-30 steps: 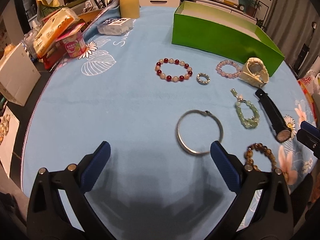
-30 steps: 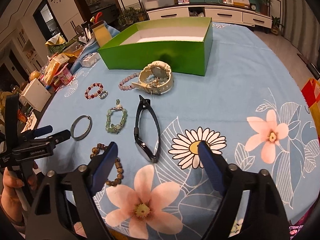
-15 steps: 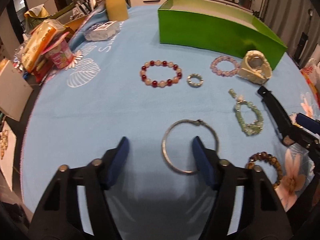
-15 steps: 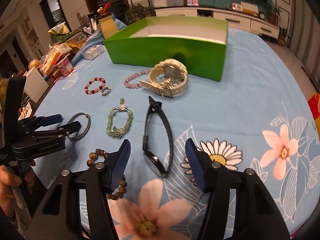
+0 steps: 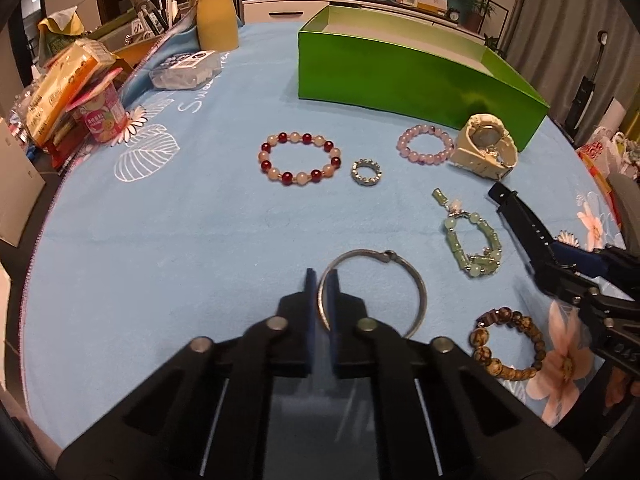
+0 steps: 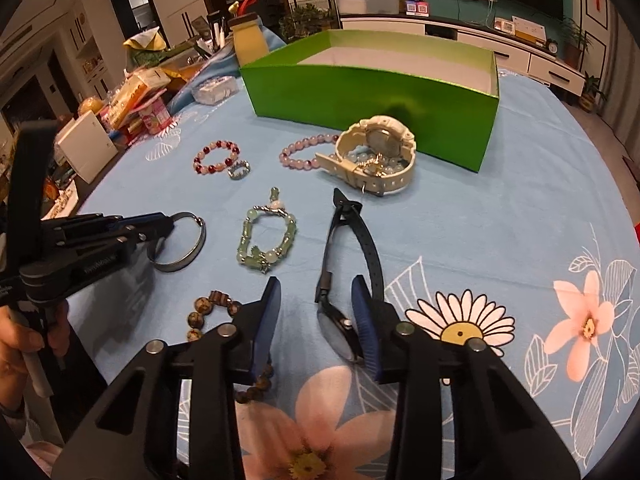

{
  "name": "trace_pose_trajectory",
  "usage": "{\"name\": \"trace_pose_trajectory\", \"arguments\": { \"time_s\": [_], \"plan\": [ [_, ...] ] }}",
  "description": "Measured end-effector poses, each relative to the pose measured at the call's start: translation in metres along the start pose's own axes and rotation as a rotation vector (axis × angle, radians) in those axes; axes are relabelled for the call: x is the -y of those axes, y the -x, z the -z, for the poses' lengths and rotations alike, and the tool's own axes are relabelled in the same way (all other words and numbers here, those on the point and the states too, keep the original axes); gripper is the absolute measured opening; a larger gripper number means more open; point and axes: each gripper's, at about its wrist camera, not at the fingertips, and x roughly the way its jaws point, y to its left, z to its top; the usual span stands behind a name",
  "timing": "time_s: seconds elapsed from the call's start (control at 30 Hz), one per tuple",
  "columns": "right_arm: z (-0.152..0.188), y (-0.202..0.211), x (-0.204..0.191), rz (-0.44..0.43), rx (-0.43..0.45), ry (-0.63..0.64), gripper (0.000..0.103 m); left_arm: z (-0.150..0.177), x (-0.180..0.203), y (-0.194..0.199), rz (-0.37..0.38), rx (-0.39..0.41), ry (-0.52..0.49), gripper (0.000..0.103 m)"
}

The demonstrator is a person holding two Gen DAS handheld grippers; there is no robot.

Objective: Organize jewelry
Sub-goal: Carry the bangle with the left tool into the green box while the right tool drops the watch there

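Observation:
My left gripper point(image 5: 321, 280) is shut on the near left rim of a silver bangle point(image 5: 416, 288) that lies on the blue cloth; it also shows in the right wrist view point(image 6: 188, 254). My right gripper point(image 6: 316, 294) is partly open, its fingers on either side of the face end of a black watch point(image 6: 340, 320). A green box point(image 5: 416, 68) stands open at the back. On the cloth lie a red-and-white bead bracelet point(image 5: 300, 158), a small ring point(image 5: 366, 172), a pink bead bracelet point(image 5: 424, 145), a cream watch point(image 5: 484, 146), a green jade bracelet point(image 5: 472, 248) and a brown bead bracelet point(image 5: 508, 344).
Snack packs and a pink cup point(image 5: 104, 116) crowd the table's left edge, with a clear plastic case point(image 5: 184, 70) and a yellow jar point(image 5: 216, 20) behind. A white box point(image 6: 86, 148) stands off the left edge. The round table's rim curves close on both sides.
My left gripper has moved forward and closed from wide open onto the bangle's rim. My right gripper has narrowed and moved forward around the black watch.

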Motion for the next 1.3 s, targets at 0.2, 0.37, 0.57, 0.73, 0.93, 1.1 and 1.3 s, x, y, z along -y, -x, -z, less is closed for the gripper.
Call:
{"name": "trace_pose_trajectory", "arguments": {
  "time_s": [0.2,0.37,0.57,0.73,0.93,1.1,1.3],
  "plan": [
    [0.002,-0.005,0.0,0.014,0.002,0.015,0.014,-0.001,-0.003,0.003,0.05,-0.001,0.019,0.004],
    [-0.003,0.006,0.002,-0.048,0.03,-0.018,0.008,-0.004,-0.001,0.014,0.078,0.024,0.016,0.004],
    [-0.022,0.035,-0.001,-0.09,0.12,-0.018,0.008,-0.016,0.006,0.033,0.107,0.067,0.005,0.004],
    [-0.041,0.051,0.002,-0.073,0.192,0.0,0.008,-0.037,0.011,0.048,0.125,0.109,-0.01,0.004],
    [-0.061,0.055,0.014,-0.046,0.244,0.001,0.008,-0.075,0.016,0.056,0.131,0.17,-0.018,0.004],
    [-0.082,0.05,0.03,-0.03,0.277,-0.013,0.008,-0.107,0.02,0.051,0.138,0.193,-0.01,0.004],
    [-0.101,0.034,0.052,-0.027,0.284,-0.069,0.008,-0.149,0.029,0.034,0.129,0.203,-0.007,0.004]
  ]
}}
